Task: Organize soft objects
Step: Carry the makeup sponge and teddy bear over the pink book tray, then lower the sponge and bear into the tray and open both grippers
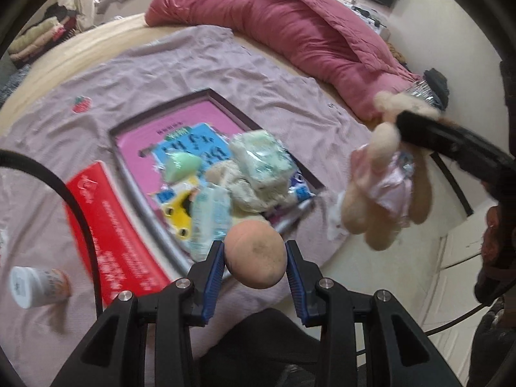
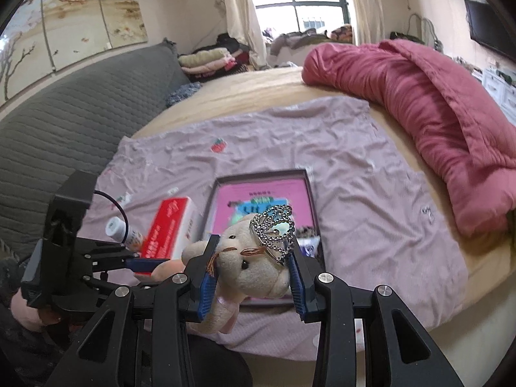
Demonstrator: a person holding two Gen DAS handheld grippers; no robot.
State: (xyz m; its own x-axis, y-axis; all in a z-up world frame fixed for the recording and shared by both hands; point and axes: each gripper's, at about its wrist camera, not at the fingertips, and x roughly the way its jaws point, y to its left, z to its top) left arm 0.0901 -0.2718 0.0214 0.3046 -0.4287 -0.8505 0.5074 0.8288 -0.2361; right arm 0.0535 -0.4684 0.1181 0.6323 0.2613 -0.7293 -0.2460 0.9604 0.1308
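While your left hand-held gripper (image 1: 254, 259) clenches the peach ball (image 1: 255, 253) and your right hand-held gripper (image 2: 253, 269) grasps the teddy bear (image 2: 248, 267), the open box (image 1: 225, 103) lies just ahead and below both, nearer the left.

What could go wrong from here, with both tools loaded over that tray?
1. The tray is already heaped with packets; the peach ball in the left tool could roll off the pile onto the sheet.
2. The right tool grips the plush bear by the head only; its body dangles and may snag the tray rim.
3. The tiara sits loosely on the bear and could slip off on release.
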